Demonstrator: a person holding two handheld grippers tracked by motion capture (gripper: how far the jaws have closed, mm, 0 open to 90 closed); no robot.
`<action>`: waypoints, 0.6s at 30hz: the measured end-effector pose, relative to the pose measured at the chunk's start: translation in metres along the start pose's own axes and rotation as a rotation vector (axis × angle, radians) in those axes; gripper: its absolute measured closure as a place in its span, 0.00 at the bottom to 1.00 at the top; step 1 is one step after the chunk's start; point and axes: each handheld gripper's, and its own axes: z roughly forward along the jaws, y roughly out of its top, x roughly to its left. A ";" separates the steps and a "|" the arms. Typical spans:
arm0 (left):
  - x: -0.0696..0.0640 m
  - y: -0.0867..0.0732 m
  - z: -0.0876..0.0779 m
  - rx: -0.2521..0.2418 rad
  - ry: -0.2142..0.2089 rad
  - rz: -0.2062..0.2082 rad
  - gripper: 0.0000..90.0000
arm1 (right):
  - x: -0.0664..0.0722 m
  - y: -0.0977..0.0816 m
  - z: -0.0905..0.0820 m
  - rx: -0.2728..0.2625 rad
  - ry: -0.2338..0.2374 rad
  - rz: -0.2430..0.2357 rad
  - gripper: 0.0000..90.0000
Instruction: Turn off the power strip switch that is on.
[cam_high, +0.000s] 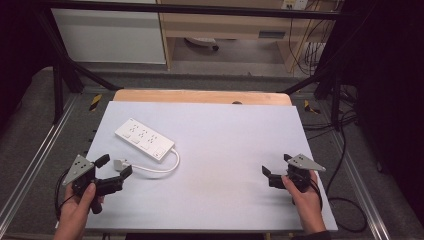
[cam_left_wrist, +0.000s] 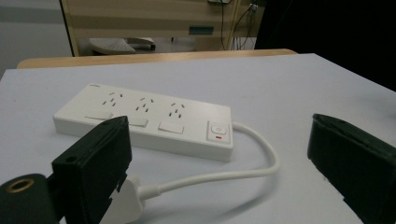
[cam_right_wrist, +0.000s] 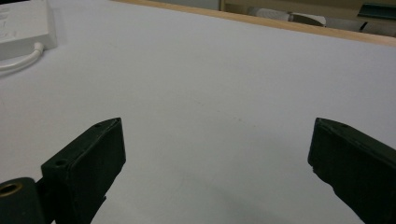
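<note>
Left gripper (cam_high: 114, 167): your jaws stand wide apart and hold nothing. You hold it at the near-left part of the table (cam_high: 235, 150), aimed at the plug (cam_high: 120, 163). In the left gripper view the plug (cam_left_wrist: 122, 203) lies low between the jaws, partly hidden behind one black jaw; whether that jaw touches it cannot be told.

Right gripper (cam_high: 276, 168): your jaws are spread wide here too, with nothing between them but bare tabletop. It sits at the near-right part of the table, well apart from the plug.

Plug: white, flat on the pale table surface, just beside the tip of your left gripper.

Cord (cam_high: 167, 166): white, runs from the plug in a curve along the table and bends back up into the end of the power strip (cam_high: 144, 139).

Power strip: white, lying flat and set at a slant on the left half of the table, just beyond the plug. In the left gripper view the power strip (cam_left_wrist: 144, 121) shows three sets of sockets in a row and a switch (cam_left_wrist: 217, 131) with a red mark at the cord end.
</note>
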 end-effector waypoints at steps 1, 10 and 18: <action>-0.001 0.001 0.001 0.002 -0.005 0.002 0.07 | 0.000 0.000 0.000 0.001 0.000 0.000 0.05; -0.010 0.012 0.015 0.016 -0.015 0.005 0.07 | 0.000 0.001 -0.004 -0.017 0.011 0.019 0.06; -0.017 0.037 0.030 -0.004 -0.026 0.012 0.08 | 0.000 0.001 -0.005 -0.014 -0.008 0.002 0.05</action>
